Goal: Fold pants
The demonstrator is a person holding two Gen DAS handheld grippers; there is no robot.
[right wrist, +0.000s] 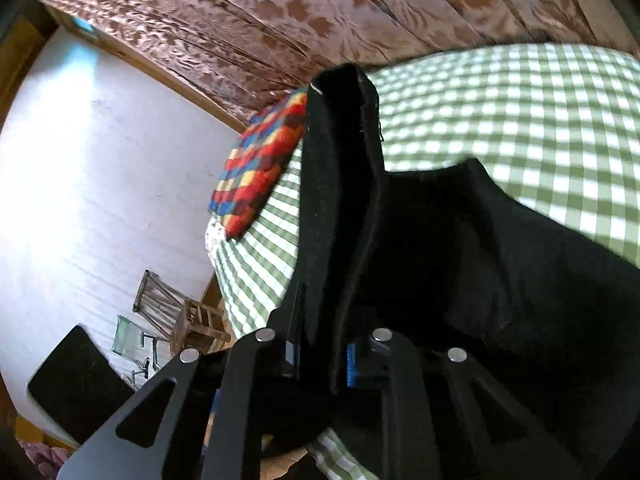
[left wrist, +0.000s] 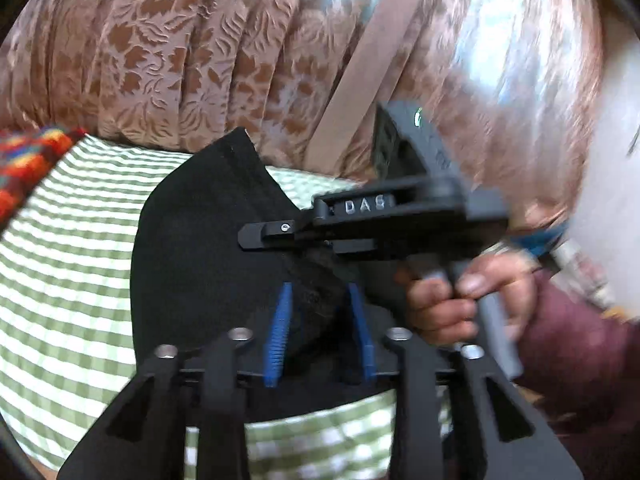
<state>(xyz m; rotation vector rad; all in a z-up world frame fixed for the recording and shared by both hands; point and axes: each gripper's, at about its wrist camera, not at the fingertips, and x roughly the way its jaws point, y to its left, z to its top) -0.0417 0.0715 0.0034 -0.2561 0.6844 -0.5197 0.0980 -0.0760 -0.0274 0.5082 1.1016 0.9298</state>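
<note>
The black pants [right wrist: 460, 248] lay on a bed with a green checked sheet [right wrist: 520, 120]. One end was lifted up off the bed, and the rest ran away from the cameras toward the brown flowered curtain [left wrist: 160, 60]. So the long way of the pants went from the jaws out to the far side of the bed.

The right gripper [right wrist: 320, 360] had its jaws clamped on a thick fold of the pants. The black cloth stood up between the blue pads and rose like a ridge straight ahead of them.

The left gripper [left wrist: 320, 332] had its jaws partly apart. A bit of black cloth sat between its blue pads, but I could not tell if the pads pressed on it. The right gripper showed in the left view too, held by a hand [left wrist: 472, 300] in a dark red sleeve [left wrist: 580, 340], just beside and a little ahead of the left jaws.

Both grippers were at the same near end of the pants, close together. I think the right one had the surer hold, so it was best placed to carry that end over toward the far end.

I counted one pair of pants, two grippers, one bed, one colourful knitted cushion [right wrist: 264, 160] near the bed's far corner, and one wooden chair [right wrist: 180, 316] on the floor.
</note>
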